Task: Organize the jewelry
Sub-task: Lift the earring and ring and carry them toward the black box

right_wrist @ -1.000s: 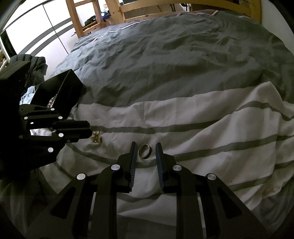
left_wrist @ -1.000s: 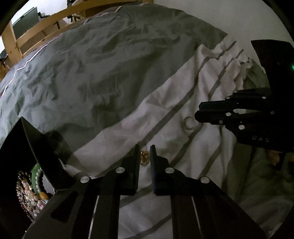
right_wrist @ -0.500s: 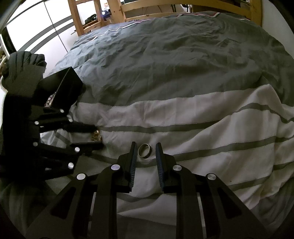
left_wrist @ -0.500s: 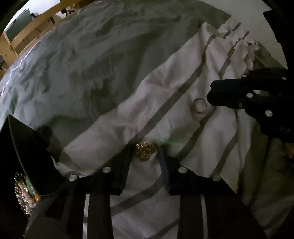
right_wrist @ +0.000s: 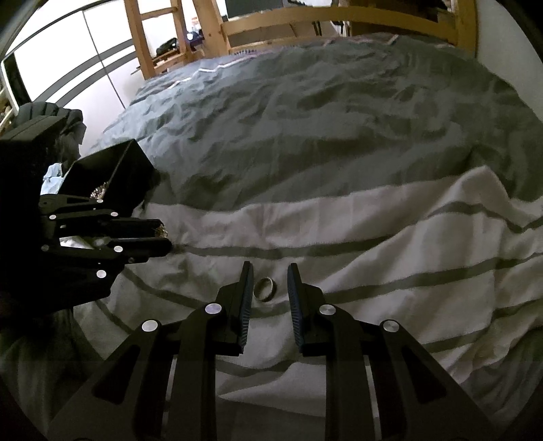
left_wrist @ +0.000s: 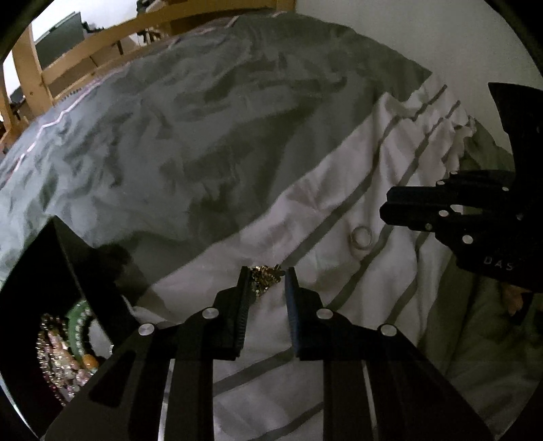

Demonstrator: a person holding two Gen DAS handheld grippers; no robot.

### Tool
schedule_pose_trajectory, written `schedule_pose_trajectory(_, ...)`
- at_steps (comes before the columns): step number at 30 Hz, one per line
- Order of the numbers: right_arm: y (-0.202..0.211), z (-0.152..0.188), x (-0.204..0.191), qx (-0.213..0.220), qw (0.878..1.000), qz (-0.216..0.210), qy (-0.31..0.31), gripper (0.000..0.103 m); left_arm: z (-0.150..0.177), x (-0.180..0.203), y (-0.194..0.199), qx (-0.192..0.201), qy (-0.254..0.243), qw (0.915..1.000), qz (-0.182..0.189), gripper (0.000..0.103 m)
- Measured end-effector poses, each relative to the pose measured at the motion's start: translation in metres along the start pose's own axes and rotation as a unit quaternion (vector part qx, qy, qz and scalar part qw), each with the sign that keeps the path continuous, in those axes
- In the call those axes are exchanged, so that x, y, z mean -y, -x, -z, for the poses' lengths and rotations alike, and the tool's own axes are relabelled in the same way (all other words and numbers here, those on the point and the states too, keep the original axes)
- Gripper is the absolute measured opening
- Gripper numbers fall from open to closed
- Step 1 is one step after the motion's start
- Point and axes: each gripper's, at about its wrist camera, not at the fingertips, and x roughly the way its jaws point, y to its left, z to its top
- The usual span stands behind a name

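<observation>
**Left gripper closing around gold trinket; ring lies between right gripper's tips**

Gold trinket: a small cluster of gold-coloured metal on the white striped part of the duvet, right at the tips of the left gripper. It sits between the two fingers. The left pad appears to touch it; a sliver of white cloth shows between the piece and the right pad. The jaws have just been closing, with the trinket between them; they stand narrow but not pressed from both sides, so not a firm hold as seen. In the right wrist view only a glint of the trinket shows past the left gripper's tips.

Ring: a plain metal band, lying tilted on the white cloth beside a grey stripe. It is between the tips of the right gripper, nearer the left finger, with cloth visible on both sides. Jaws slightly apart, nothing gripped. From the left wrist view the ring lies just beyond the right gripper's tips, well to the right of the trinket.

Black box: open, on the duvet at the boundary of grey and white, near the left gripper. Beaded bracelets, pale pink and green, lie inside the black box.

Surroundings: wooden bed frame at the far edge of the duvet.
</observation>
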Motion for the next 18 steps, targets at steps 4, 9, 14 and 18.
schedule_pose_trajectory(4, 0.011, -0.003, -0.008, 0.030, 0.999, 0.009, 0.020, 0.021, -0.002, 0.002, 0.017, 0.023, 0.001, 0.9997, -0.009, 0.019)
schedule_pose_trajectory(9, 0.028, -0.005, -0.015, 0.069, 0.997, 0.001, 0.034, 0.021, -0.001, -0.002, 0.042, 0.052, 0.015, 0.9984, -0.019, 0.019)
schedule_pose_trajectory(14, 0.050, -0.009, -0.021, 0.107, 0.993, -0.020, 0.036, 0.021, 0.003, -0.015, 0.078, 0.098, 0.041, 0.9940, -0.025, 0.019)
schedule_pose_trajectory(18, 0.070, -0.018, -0.021, 0.128, 0.990, -0.059, 0.015, 0.021, 0.008, -0.030, 0.101, 0.126, 0.065, 0.9894, -0.032, 0.019)
